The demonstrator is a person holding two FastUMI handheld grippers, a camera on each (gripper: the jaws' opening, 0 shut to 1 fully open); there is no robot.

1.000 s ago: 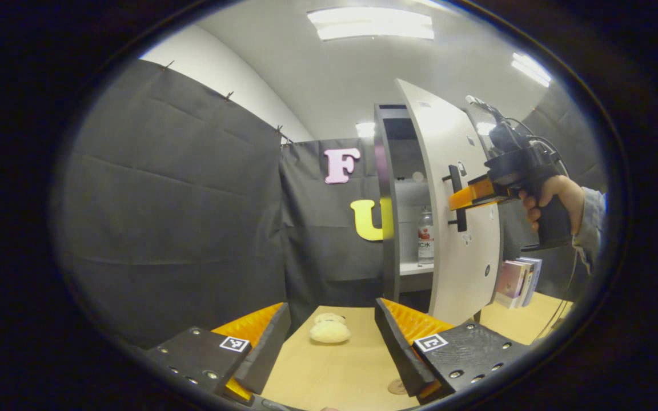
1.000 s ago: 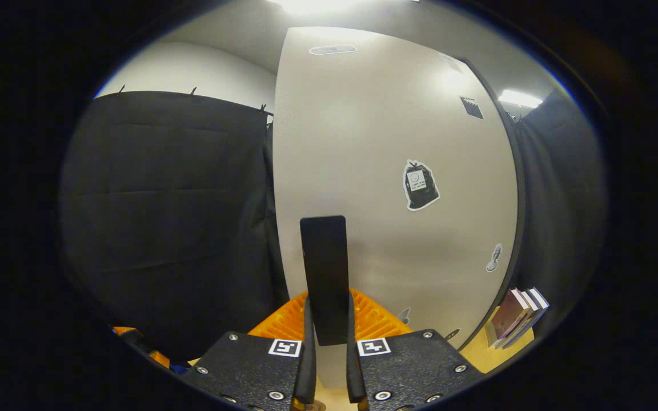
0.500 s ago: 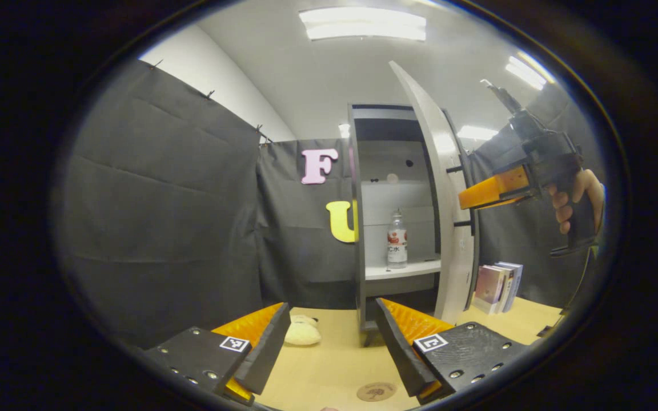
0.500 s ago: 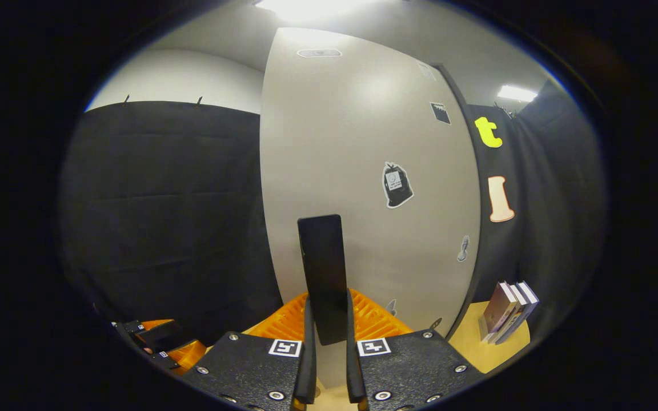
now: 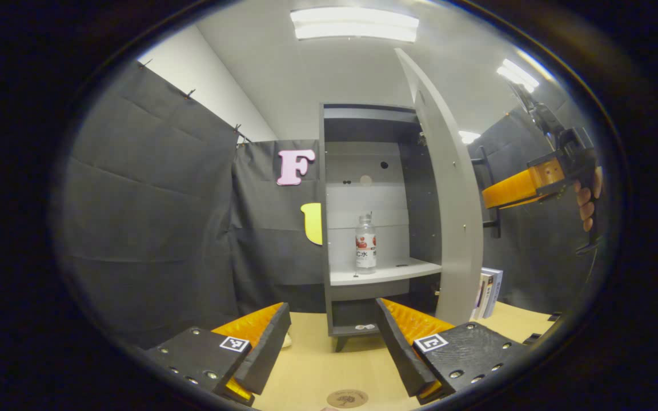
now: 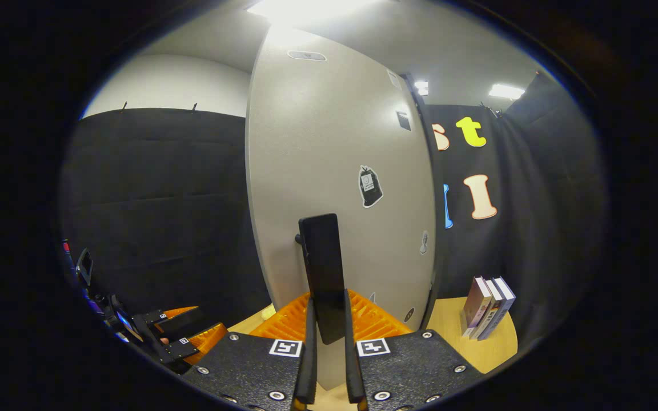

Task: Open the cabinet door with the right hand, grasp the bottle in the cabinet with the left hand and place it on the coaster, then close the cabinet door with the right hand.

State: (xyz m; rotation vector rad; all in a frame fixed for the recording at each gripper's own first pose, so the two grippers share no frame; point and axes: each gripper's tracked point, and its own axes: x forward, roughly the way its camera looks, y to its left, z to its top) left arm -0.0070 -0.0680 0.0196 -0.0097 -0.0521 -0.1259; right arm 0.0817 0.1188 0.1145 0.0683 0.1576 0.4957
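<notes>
— Left gripper view: found cabinet door [image 5: 449, 217] swung wide, flat pale panel; right gripper [image 6: 327, 337] clamped on its slim dark handle [image 6: 322, 268]. Opening step judged nearly complete.

— Next called for left gripper [image 5: 329, 342], jaws spread and empty, to reach the clear plastic bottle [image 5: 365, 242] upright on the shelf. Round coaster [image 5: 347, 398] lay below.

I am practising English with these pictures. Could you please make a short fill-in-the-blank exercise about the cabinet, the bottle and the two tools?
1. The cabinet door stands ____.
2. The right tool is shut on the door's ____.
3. The bottle stands upright on a ____ inside the cabinet.
4. The left tool is open and holds ____.

Missing words: open; handle; shelf; nothing
</notes>
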